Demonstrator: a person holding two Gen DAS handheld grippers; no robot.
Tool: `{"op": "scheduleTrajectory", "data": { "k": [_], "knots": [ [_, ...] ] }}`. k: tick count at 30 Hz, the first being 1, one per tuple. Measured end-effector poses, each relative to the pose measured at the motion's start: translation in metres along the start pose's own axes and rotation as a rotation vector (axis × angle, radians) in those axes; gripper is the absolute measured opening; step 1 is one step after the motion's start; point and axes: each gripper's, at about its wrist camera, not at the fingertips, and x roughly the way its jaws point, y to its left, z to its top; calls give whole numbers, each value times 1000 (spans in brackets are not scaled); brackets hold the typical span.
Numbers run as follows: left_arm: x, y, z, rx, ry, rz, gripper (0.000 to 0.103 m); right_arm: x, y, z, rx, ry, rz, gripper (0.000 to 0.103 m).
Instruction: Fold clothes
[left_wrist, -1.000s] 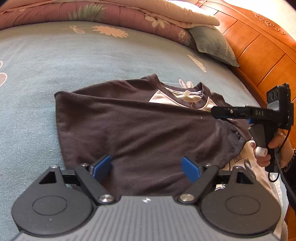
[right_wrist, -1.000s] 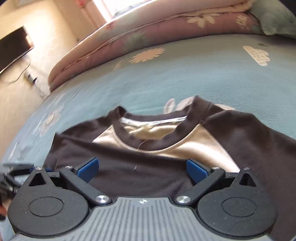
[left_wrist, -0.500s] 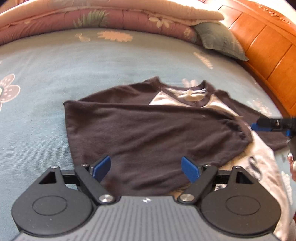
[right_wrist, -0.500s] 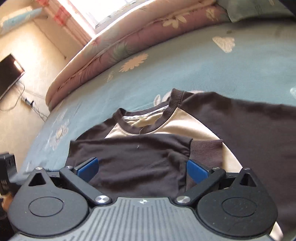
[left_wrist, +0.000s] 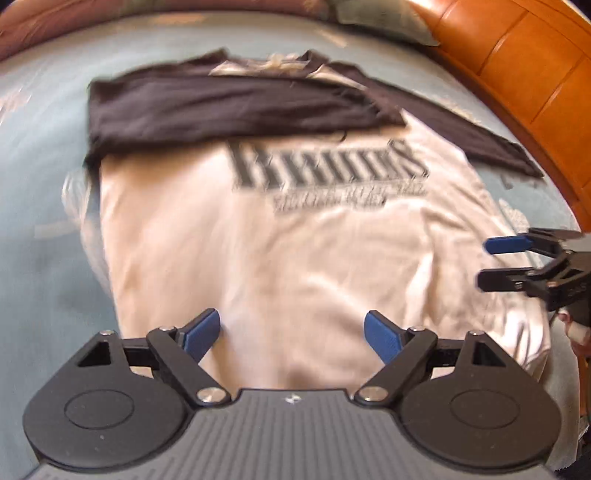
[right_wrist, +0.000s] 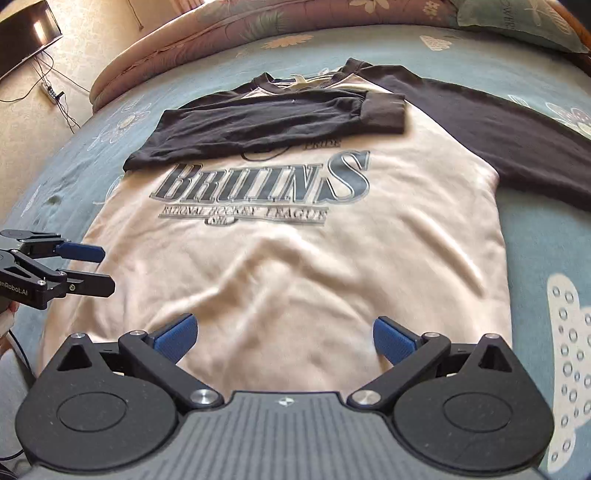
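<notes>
A bed (right_wrist: 535, 236) is covered with a blue-green sheet printed with pale flowers. A cream sweatshirt (right_wrist: 295, 266) with dark sleeves is laid flat on it, front up. One sleeve (right_wrist: 258, 122) is folded across the chest; the other sleeve (right_wrist: 517, 140) is spread out on the sheet. A rolled quilt (right_wrist: 207, 37) and a pillow (right_wrist: 517, 22) are seen at the far end.

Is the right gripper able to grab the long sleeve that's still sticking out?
Probably yes. The right gripper is open, and the unfolded sleeve lies flat on its side of the shirt, nothing covering it.
</notes>
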Motion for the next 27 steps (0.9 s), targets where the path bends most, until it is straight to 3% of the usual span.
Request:
{"op": "scheduleTrajectory", "data": {
  "k": [9,17,22,24,27],
  "knots": [
    [-44,-26,-26,-57,-64,103,89,-37,-21,-53,180,-138,36,103],
    [-25,-61,-43,-29,-13,66,92,-34,-19,-53,202,-154,11,103],
    [-28,-46,-68,-95,21,113,94,-35,-15,-58,170,-163,-3,103],
    [-36,-37,-67,-154,37,119,94,-35,-16,-58,176,-170,-2,103],
    [-47,-41,-51,-162,-4,125,94,-35,-17,-59,184,-179,0,103]
  ]
}}
